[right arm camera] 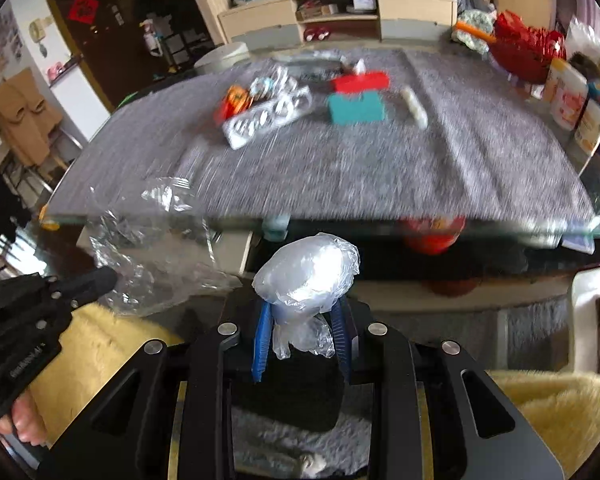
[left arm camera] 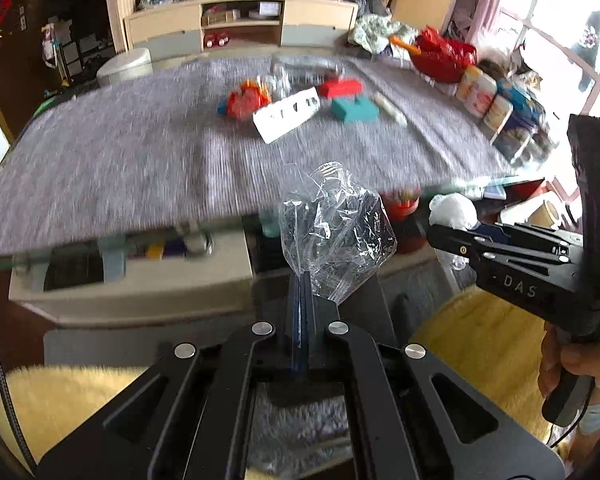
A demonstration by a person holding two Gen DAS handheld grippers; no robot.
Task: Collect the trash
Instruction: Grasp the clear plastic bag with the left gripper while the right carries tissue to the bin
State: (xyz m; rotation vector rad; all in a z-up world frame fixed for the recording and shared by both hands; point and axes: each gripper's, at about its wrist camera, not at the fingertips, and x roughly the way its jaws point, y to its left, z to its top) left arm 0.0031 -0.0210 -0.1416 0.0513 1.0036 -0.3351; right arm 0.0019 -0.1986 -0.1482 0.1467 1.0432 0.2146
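Note:
My left gripper [left arm camera: 301, 280] is shut on a crumpled clear plastic wrapper [left arm camera: 336, 228], held in the air in front of the table's near edge. In the right wrist view the same clear wrapper [right arm camera: 156, 248] hangs at the left, at the tip of the left gripper [right arm camera: 108, 276]. My right gripper [right arm camera: 302, 320] is shut on a white wad wrapped in thin plastic film [right arm camera: 308, 272], its blue pads [right arm camera: 263, 336] pressing on both sides. From the left wrist view, this white wad [left arm camera: 452, 210] shows at the right gripper's tip [left arm camera: 436, 232].
The grey-clothed table [left arm camera: 140, 168] carries an orange wrapper [left arm camera: 242, 102], a white blister tray [left arm camera: 286, 114], red [left arm camera: 340, 87] and teal boxes [left arm camera: 354, 110], and packages [left arm camera: 496, 104] at its right edge. A yellow fluffy cushion [right arm camera: 556, 412] lies below. A cabinet [left arm camera: 240, 24] stands behind.

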